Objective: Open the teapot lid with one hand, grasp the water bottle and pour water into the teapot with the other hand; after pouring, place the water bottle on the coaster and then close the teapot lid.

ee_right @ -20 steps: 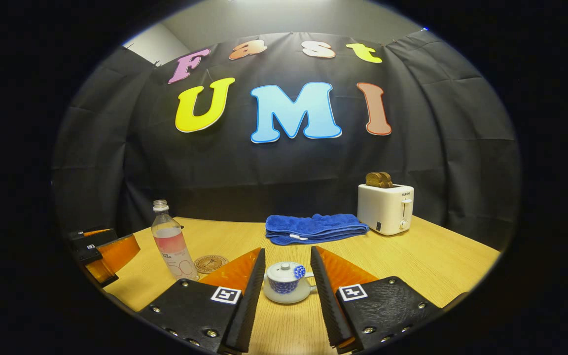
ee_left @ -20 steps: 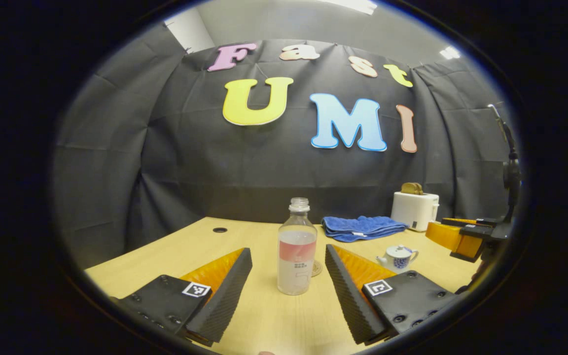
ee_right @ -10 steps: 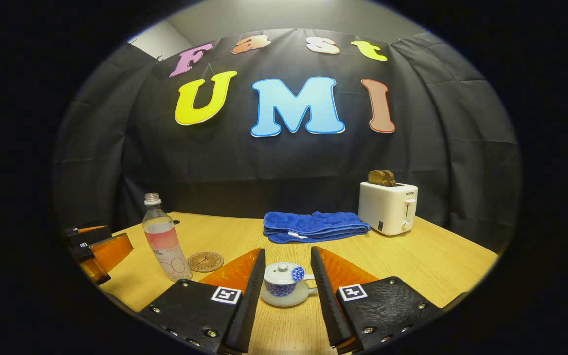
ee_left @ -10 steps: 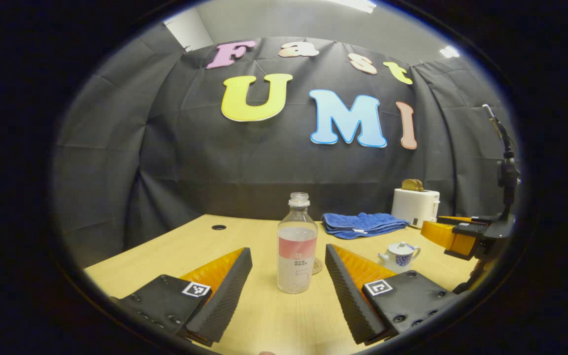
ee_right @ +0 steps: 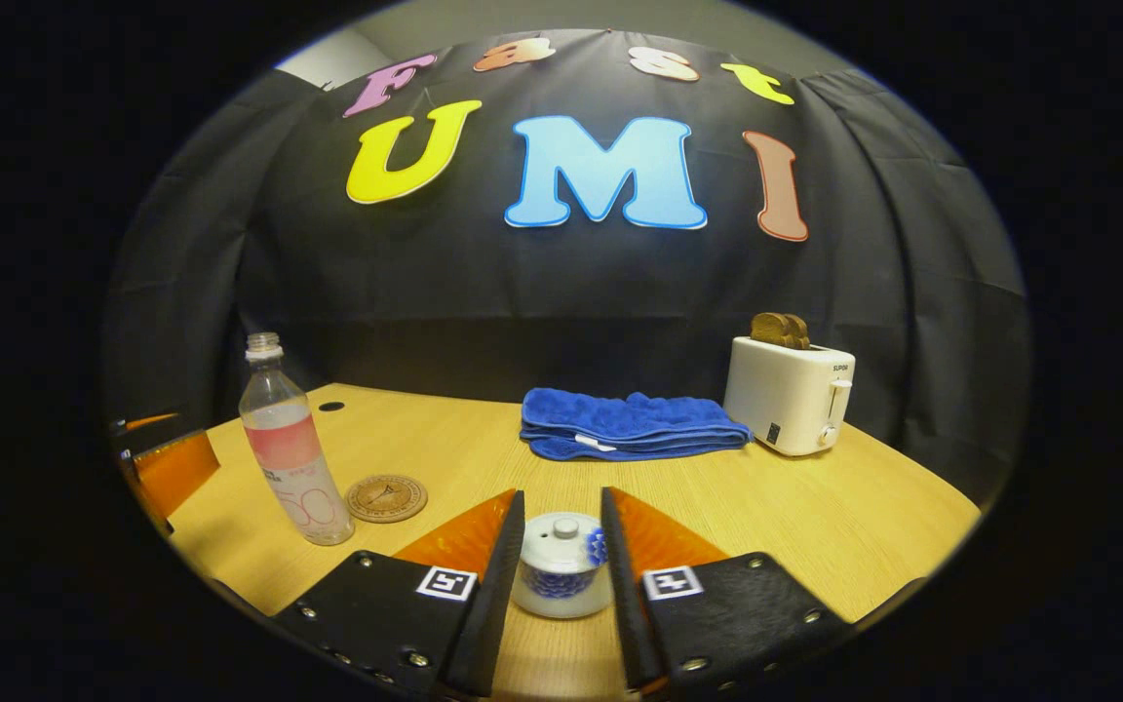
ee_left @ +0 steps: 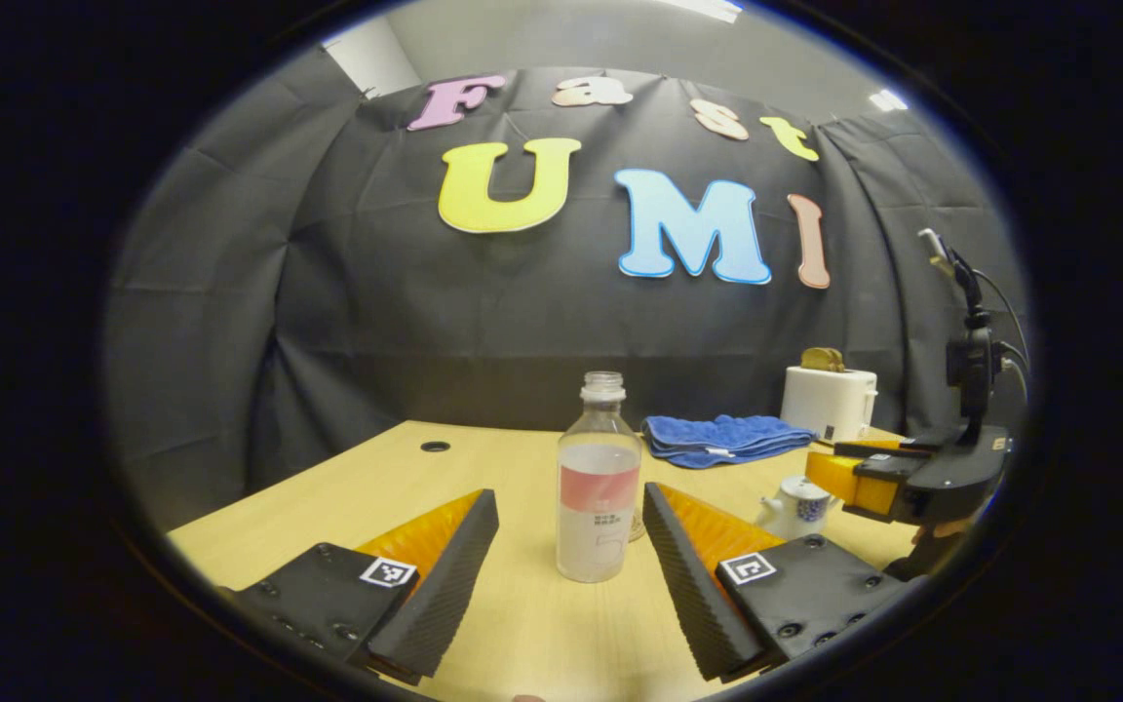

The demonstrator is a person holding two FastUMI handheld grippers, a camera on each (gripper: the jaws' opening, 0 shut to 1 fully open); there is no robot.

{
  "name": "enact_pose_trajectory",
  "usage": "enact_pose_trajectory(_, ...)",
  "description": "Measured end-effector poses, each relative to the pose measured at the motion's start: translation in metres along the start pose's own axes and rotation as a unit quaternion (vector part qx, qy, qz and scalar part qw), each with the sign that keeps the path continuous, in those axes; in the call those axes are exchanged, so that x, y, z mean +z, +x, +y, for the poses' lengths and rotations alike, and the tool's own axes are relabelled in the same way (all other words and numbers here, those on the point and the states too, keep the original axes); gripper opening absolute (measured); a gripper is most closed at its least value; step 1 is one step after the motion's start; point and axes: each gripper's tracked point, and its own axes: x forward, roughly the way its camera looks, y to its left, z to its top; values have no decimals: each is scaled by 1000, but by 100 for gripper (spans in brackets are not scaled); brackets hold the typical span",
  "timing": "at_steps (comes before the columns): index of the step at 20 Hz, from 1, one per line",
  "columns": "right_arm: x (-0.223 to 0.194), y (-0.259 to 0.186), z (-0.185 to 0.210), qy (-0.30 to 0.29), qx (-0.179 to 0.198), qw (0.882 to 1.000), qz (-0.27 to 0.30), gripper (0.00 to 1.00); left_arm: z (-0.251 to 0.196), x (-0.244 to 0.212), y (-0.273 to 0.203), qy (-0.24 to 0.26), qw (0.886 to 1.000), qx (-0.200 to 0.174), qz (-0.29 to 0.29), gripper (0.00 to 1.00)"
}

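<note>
Nothing's done yet: lid (ee_right: 561, 531) sits on teapot (ee_right: 559, 577), bottle (ee_left: 599, 483) at twelve o'clock, both grippers' fingers (ee_left: 445, 575) spread, released.

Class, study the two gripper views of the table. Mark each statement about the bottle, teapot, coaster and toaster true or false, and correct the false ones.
1. The water bottle stands upright with no cap on. True.
2. The teapot lid has been taken off the teapot. False: the lid sits on the teapot.
3. The water bottle stands on the coaster. False: it stands on the table beside the coaster.
4. The toaster has bread in its slots. True.
5. The left gripper is clamped on the bottle. False: its fingers stand apart on either side of it.
6. The teapot sits between the right gripper's fingers. True.
</note>
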Motion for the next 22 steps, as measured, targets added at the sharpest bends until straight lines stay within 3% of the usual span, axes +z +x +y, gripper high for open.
enact_pose_trajectory(1, -3, 3, 0, -2, 0, 1000, 4, 46, 2, 0, 1, -2, 1000, 1, 1, 100)
enact_pose_trajectory(9, -11, 17, 6, -14, 8, 1000, 12, 46, 3, -10, 6, -7, 1000, -1, 11, 100)
enact_pose_trajectory(10, -11, 17, 4, -14, 5, 1000, 12, 31, 2, -11, 6, -6, 1000, -1, 12, 100)
enact_pose_trajectory(14, -10, 21, -1, -3, -6, 1000, 0, 28, 0, -12, 8, -7, 1000, -5, 13, 100)
enact_pose_trajectory(16, -9, 20, -1, 4, -2, 1000, 8, 7, 0, -12, 7, -7, 1000, -6, 13, 100)
enact_pose_trajectory(22, -4, 17, -2, 14, 4, 1000, -4, 7, -3, -18, 19, 10, 1000, -15, 23, 100)
